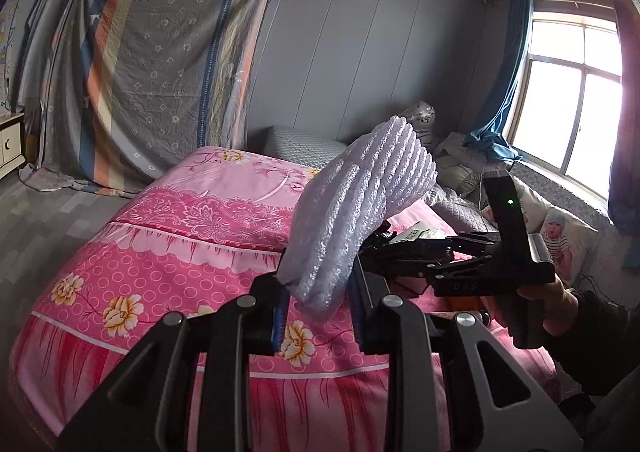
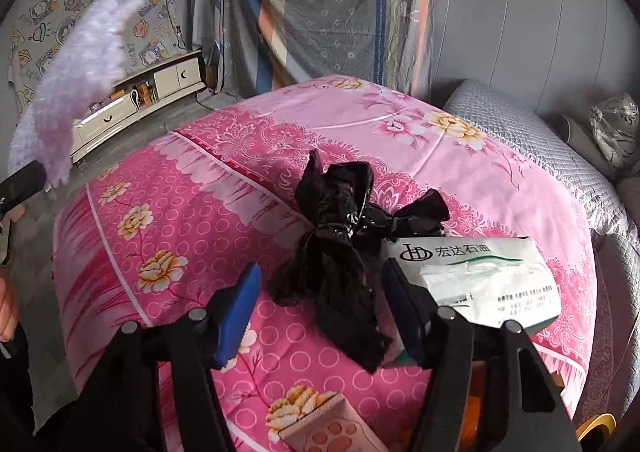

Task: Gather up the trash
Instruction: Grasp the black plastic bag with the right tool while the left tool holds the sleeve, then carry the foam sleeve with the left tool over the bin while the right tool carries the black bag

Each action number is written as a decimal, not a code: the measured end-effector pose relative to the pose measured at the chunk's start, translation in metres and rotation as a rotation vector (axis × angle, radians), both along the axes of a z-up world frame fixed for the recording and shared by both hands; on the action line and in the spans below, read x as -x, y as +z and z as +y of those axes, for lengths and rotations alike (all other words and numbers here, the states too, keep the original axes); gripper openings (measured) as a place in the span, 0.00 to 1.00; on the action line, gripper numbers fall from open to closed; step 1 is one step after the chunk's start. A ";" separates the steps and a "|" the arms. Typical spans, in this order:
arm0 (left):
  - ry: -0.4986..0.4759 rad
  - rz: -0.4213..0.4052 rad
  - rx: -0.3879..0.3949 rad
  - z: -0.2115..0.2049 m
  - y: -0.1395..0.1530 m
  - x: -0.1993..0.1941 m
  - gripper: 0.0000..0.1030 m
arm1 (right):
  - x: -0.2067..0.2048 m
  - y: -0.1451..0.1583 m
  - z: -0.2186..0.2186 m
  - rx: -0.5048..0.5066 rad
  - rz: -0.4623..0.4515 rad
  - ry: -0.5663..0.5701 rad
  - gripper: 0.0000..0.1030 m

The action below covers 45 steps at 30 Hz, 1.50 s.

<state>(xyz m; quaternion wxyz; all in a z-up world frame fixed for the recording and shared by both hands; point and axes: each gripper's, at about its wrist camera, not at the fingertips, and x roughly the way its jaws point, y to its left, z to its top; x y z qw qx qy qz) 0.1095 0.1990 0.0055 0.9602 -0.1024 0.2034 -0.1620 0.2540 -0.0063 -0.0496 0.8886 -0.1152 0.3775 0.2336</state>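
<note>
My left gripper is shut on a white foam net sleeve, held up above the pink floral bed. The sleeve also shows in the right wrist view at the upper left. My right gripper is open, its blue pads either side of a crumpled black plastic bag lying on the bed. A white tissue pack with green print lies just right of the bag, touching the right finger. In the left wrist view the right gripper reaches in from the right.
A pink paw-print box lies at the bed's near edge. A grey quilted mattress and pillows sit to the right. A white cabinet stands against the far wall. A window with blue curtain is at right.
</note>
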 end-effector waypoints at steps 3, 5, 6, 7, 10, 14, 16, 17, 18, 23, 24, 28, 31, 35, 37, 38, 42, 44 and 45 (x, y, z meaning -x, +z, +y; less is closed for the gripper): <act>0.022 -0.001 -0.004 0.006 0.000 0.005 0.23 | -0.013 -0.010 0.008 0.036 0.028 -0.020 0.44; 0.033 -0.002 -0.009 0.008 0.000 0.008 0.23 | -0.019 -0.016 0.012 0.053 0.062 -0.030 0.28; 0.037 -0.003 -0.011 0.009 0.001 0.009 0.23 | -0.022 -0.018 0.014 0.049 0.086 -0.031 0.16; 0.041 -0.005 -0.013 0.010 0.002 0.010 0.23 | -0.023 -0.020 0.014 0.042 0.105 -0.034 0.11; 0.063 -0.008 -0.031 0.010 0.004 0.012 0.23 | -0.020 -0.016 0.009 -0.012 0.148 -0.028 0.05; 0.091 -0.020 -0.055 0.007 0.008 0.012 0.23 | -0.005 0.010 -0.009 -0.159 0.192 0.012 0.05; 0.111 -0.031 -0.076 0.004 0.009 0.013 0.23 | 0.004 0.027 -0.022 -0.234 0.201 0.029 0.05; 0.118 -0.035 -0.084 0.002 0.010 0.013 0.23 | 0.008 0.034 -0.028 -0.259 0.202 0.032 0.05; 0.119 -0.038 -0.087 0.000 0.011 0.013 0.23 | 0.012 0.041 -0.035 -0.281 0.199 0.032 0.05; 0.112 -0.037 -0.101 -0.013 0.013 0.010 0.24 | 0.034 0.064 -0.070 -0.324 0.145 -0.006 0.05; 0.111 -0.037 -0.104 -0.016 0.013 0.009 0.24 | 0.038 0.068 -0.078 -0.329 0.133 -0.019 0.05; 0.091 -0.041 -0.110 -0.032 0.018 0.007 0.23 | 0.052 0.079 -0.109 -0.357 0.093 -0.072 0.05; 0.071 -0.043 -0.115 -0.046 0.023 0.003 0.23 | 0.063 0.087 -0.133 -0.376 0.060 -0.108 0.05; 0.043 -0.050 -0.138 -0.070 0.031 -0.004 0.23 | 0.076 0.100 -0.162 -0.398 0.011 -0.155 0.05; 0.021 -0.053 -0.146 -0.084 0.035 -0.007 0.23 | 0.085 0.105 -0.177 -0.412 -0.008 -0.176 0.05; 0.011 -0.053 -0.151 -0.091 0.037 -0.009 0.23 | 0.090 0.107 -0.185 -0.414 -0.023 -0.191 0.05; -0.053 -0.052 -0.172 -0.126 0.042 -0.019 0.23 | 0.107 0.114 -0.220 -0.428 -0.065 -0.258 0.05; -0.098 -0.053 -0.179 -0.147 0.043 -0.023 0.24 | 0.116 0.115 -0.238 -0.428 -0.087 -0.300 0.05; -0.120 -0.053 -0.184 -0.158 0.043 -0.025 0.24 | 0.121 0.115 -0.248 -0.429 -0.099 -0.324 0.05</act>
